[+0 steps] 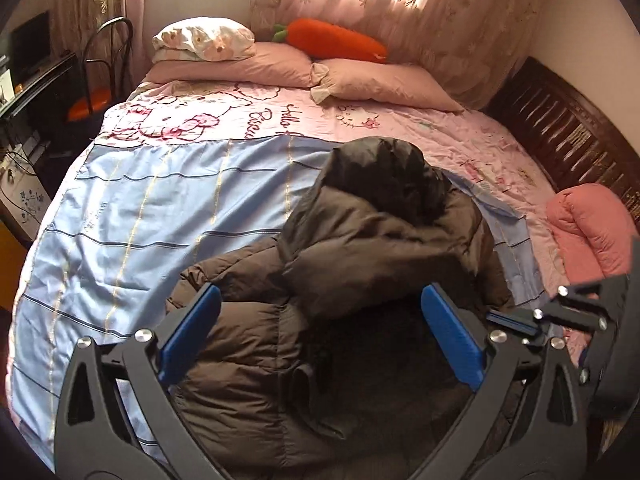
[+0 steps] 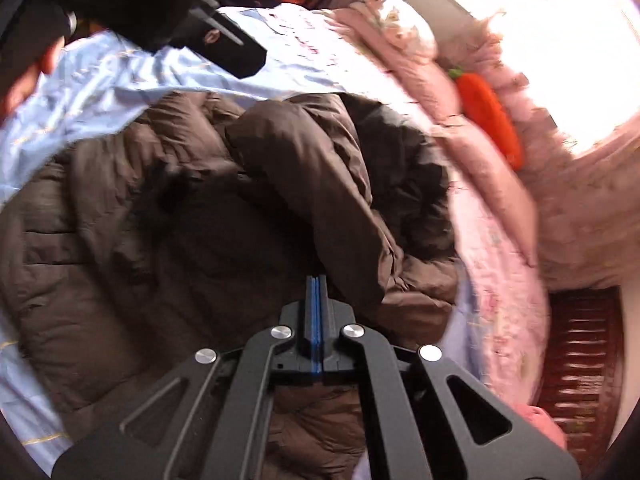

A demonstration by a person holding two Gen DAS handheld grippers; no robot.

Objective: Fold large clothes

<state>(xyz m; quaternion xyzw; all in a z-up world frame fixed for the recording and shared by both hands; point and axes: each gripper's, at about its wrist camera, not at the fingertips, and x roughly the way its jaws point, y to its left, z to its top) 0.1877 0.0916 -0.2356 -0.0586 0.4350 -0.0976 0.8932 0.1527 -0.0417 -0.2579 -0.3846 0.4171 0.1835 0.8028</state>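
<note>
A dark brown puffer jacket (image 1: 360, 248) lies on the near right part of the bed (image 1: 132, 216), partly folded, with one sleeve drawn across its body and the black-lined hood (image 1: 396, 176) bunched up at the far end. It rests on a pale blue striped sheet (image 1: 120, 240) that covers the near half of the bed; beyond that a pink cartoon-print quilt (image 1: 280, 112) runs up to the pillows.

The left tongs (image 1: 320, 312) hover over the near end of the jacket with their blue pads (image 1: 192, 328) spread wide apart and nothing between them. The right tongs (image 2: 317, 280) are pressed together, blue pad flat against blue pad; their tip sits right at a fold of the brown fabric, but I cannot tell whether any cloth is pinched between them. In the left wrist view they show at the right edge, just beside the jacket's right side.

At the far end two pink pillows (image 1: 384, 84) lie side by side, a floral pillow (image 1: 204, 38) stacked on the left one and a plush carrot (image 1: 336, 40) behind them against the lace curtain (image 1: 460, 12), which glows with daylight. A pink padded garment (image 1: 588, 228) is heaped at the right edge of the bed next to the dark wooden bed frame (image 1: 568, 128). To the left of the bed stands a black chair (image 1: 104, 64) with an orange seat.
</note>
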